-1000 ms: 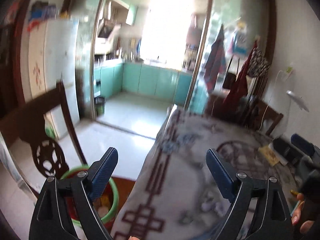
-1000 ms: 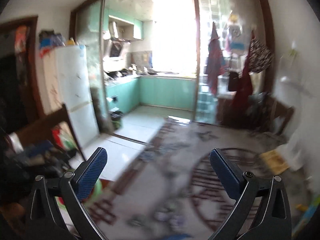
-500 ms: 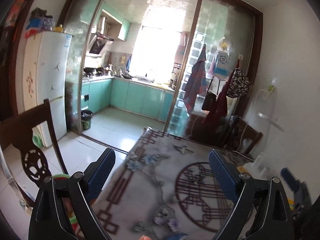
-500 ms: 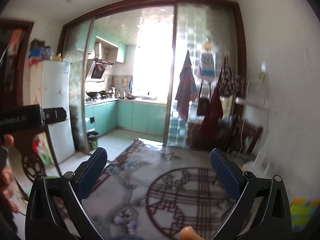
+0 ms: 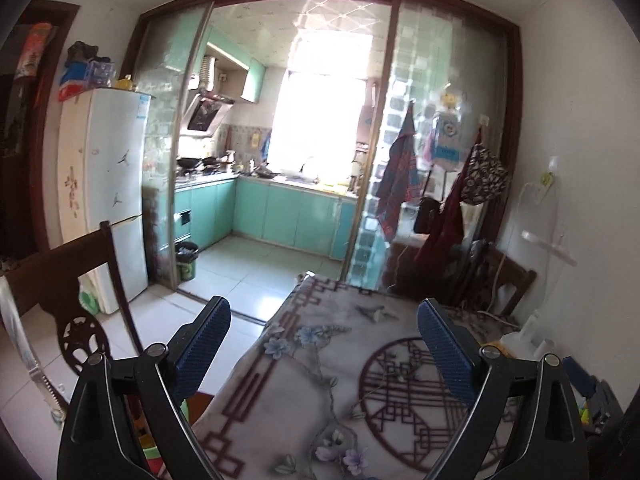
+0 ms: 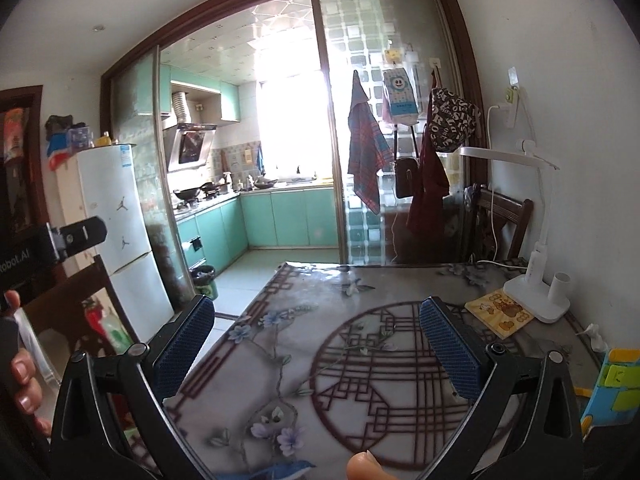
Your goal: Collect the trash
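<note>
So both cameras have swung up and level over the last second: the blur is gone. The left gripper [image 5: 322, 346] and right gripper [image 6: 316, 346] hang with blue pads wide apart, holding nothing. Ahead of them the floral-patterned tabletop [image 6: 304, 344] shows no obvious trash; further right sit a yellow cartoon booklet [image 6: 500, 312] and white desk lamp [image 6: 536, 280]. Looks like the clearing's basically done.

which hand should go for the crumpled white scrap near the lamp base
Right, most likely. The crumpled white scrap lies far right, near the lamp base, on the side of the open right tongs. The left tongs are open too, but their view does not show the scrap.
</note>
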The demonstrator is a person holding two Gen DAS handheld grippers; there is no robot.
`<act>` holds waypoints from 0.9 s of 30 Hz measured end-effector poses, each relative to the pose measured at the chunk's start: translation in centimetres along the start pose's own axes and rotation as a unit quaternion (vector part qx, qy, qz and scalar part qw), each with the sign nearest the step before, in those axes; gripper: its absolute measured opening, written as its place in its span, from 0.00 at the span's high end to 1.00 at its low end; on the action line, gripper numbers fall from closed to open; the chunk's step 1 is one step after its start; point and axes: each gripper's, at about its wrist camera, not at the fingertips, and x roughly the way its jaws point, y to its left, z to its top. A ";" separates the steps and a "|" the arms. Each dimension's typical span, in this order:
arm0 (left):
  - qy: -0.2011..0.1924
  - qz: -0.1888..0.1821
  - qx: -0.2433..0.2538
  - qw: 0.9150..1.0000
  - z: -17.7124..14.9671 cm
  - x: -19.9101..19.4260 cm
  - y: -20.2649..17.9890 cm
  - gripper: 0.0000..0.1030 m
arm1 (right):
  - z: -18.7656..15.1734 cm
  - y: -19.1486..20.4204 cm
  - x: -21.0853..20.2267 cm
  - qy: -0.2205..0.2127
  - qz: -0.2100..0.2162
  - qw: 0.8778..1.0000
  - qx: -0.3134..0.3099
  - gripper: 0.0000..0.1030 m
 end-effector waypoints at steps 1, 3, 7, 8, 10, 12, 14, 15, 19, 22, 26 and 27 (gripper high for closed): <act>0.001 -0.001 0.003 1.000 0.2 0.0 -0.1 0.08 | 0.0 0.0 -0.1 -0.001 0.000 1.000 -0.001 0.00; 0.001 0.005 0.008 1.000 0.3 0.0 -0.5 0.08 | 0.2 -0.2 0.0 -0.001 0.001 1.000 -0.004 0.00; 0.014 0.024 0.008 1.000 0.3 0.6 -0.8 0.08 | 0.3 -0.4 0.0 -0.001 0.001 1.000 -0.004 0.00; 0.014 0.033 0.011 0.999 0.2 0.8 -0.8 0.08 | 0.3 -0.4 0.0 -0.002 0.000 1.000 -0.005 0.00; 0.012 0.047 0.014 0.999 0.1 1.0 -0.8 0.08 | 0.3 -0.5 -0.2 -0.006 -0.002 1.000 -0.006 0.00; 0.007 0.048 0.014 0.999 0.0 1.0 -0.8 0.08 | 0.3 -0.5 -0.3 -0.006 -0.002 1.000 -0.007 0.00; 0.003 0.051 0.019 0.998 -0.1 1.1 -0.9 0.08 | 0.3 -0.6 -0.2 -0.005 -0.003 1.000 -0.006 0.00; 0.002 0.052 0.021 0.998 -0.1 1.1 -0.9 0.08 | 0.3 -0.6 -0.3 -0.005 -0.003 1.000 -0.006 0.00; 0.008 0.050 0.019 0.999 -0.3 1.3 -0.8 0.08 | 0.3 -0.6 -0.3 -0.004 -0.001 1.000 -0.005 0.00; 0.007 0.051 0.020 0.998 -0.5 1.2 -0.7 0.08 | 0.3 -0.7 -0.2 -0.002 -0.001 1.000 -0.005 0.00; 0.009 0.051 0.020 0.998 -0.4 1.2 -0.5 0.08 | 0.3 -0.7 -0.2 -0.001 0.001 1.000 -0.005 0.00; 0.010 0.050 0.020 0.998 -0.4 1.3 -0.4 0.08 | 0.2 -0.6 -0.2 -0.001 0.002 1.000 -0.005 0.00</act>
